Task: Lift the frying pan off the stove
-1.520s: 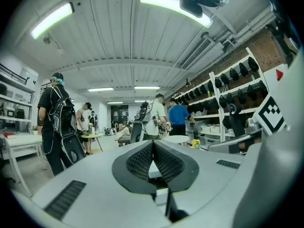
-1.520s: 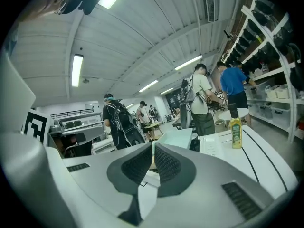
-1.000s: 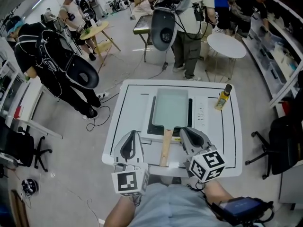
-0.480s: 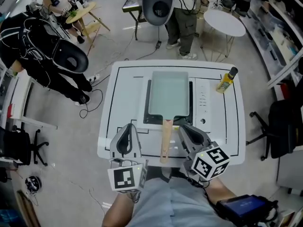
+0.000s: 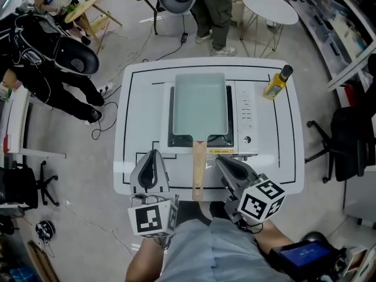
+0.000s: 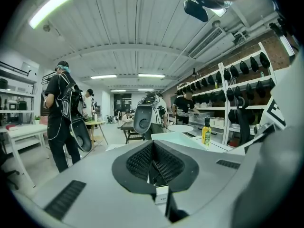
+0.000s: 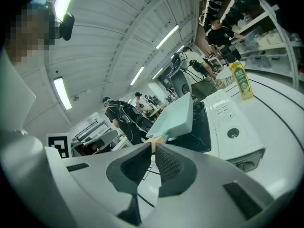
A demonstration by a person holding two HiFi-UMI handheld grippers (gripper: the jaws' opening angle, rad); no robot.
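Observation:
A pale green rectangular frying pan (image 5: 200, 104) sits on the black-topped stove (image 5: 244, 119) on a white table (image 5: 135, 116). Its wooden handle (image 5: 198, 169) points toward me, past the stove's front. My left gripper (image 5: 154, 155) hovers left of the handle near the table's front edge, shut and empty. My right gripper (image 5: 221, 161) hovers just right of the handle, also shut with nothing held. In the right gripper view the pan (image 7: 176, 115) and the handle's end (image 7: 153, 140) lie just beyond the closed right gripper (image 7: 153, 148). The left gripper view shows the left gripper (image 6: 152, 165) with its pads together.
A yellow oil bottle (image 5: 276, 82) stands at the table's far right corner. People stand beyond the table's far side (image 5: 214, 10), and another person in black (image 5: 53, 69) at the left. A round white table (image 5: 269, 6) and an office chair (image 5: 341, 140) are nearby.
The head view has shifted forward over the table, so the pan and stove now sit nearer the picture's middle. Both grippers stay shut on either side of the handle.

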